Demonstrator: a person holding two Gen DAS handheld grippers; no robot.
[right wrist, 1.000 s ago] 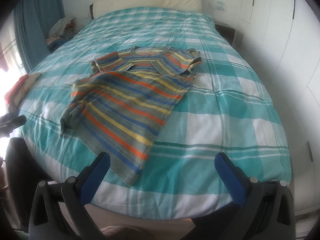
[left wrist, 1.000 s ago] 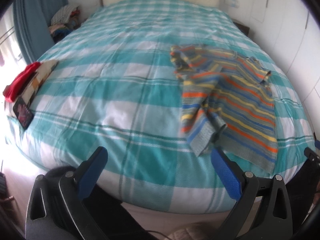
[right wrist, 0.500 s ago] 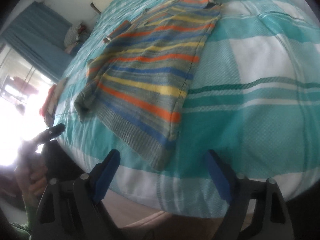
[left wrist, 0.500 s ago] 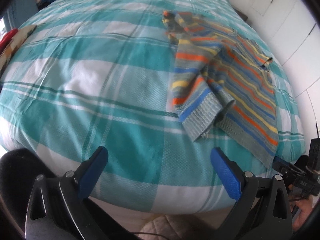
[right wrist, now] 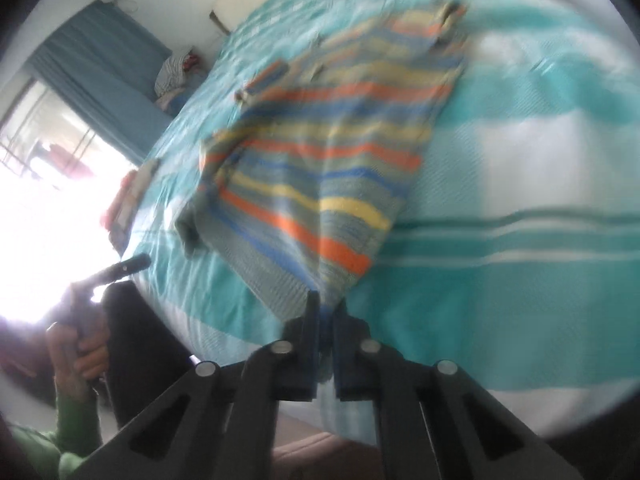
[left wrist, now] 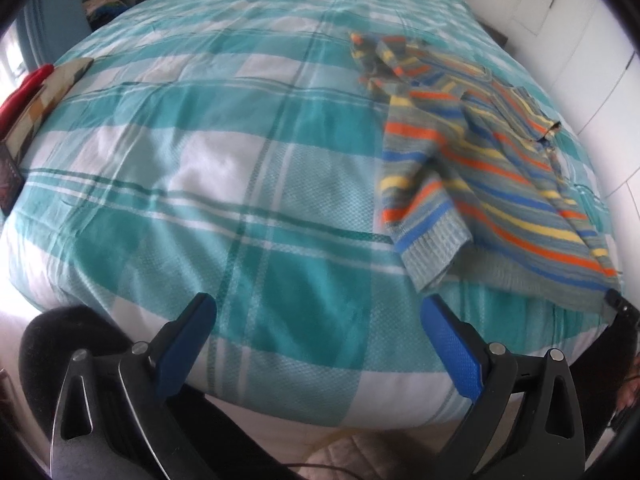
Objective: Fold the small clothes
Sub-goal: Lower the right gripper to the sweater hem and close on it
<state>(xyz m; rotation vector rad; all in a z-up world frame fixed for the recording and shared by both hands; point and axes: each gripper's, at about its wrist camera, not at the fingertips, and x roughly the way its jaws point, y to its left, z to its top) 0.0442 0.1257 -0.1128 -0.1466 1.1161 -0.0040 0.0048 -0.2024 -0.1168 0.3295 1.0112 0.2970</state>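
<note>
**Right gripper pinches the sweater's hem corner; left gripper waits open**

The striped sweater (left wrist: pixel 496 168) lies flat on the checked bed cover (left wrist: pixel 208 160), and its place depends on the view. In the left wrist view it is at about 2 o'clock from the left gripper (left wrist: pixel 318 340), well apart from the blue fingers (left wrist: pixel 186 344), with its ribbed hem toward the camera and the collar away at 12 o'clock. Its long axis runs from the near hem up and slightly to the left in that picture. One sleeve is folded over the body on its left side — the cuff points to the near edge of the bed.

In the right wrist view the sweater (right wrist: pixel 332 152) is straight ahead, at 12 o'clock from the right gripper (right wrist: pixel 326 312). The jaws of this gripper have just been closing, and now they stand nearly together with the near corner of the hem between them; the cloth rises in a small ridge toward the tips, so I judge that it is gripped. The picture is blurred, so the exact contact is hard to see.

The right hand is therefore the nearer one. The left gripper stands wide, holds nothing, and I think it must travel to the right to reach the other hem corner.

At 9 o'clock in the left view some red and patterned cloth (left wrist: pixel 36 96) lies on the bed edge. No brand, label or readable writing is visible anywhere.
</note>
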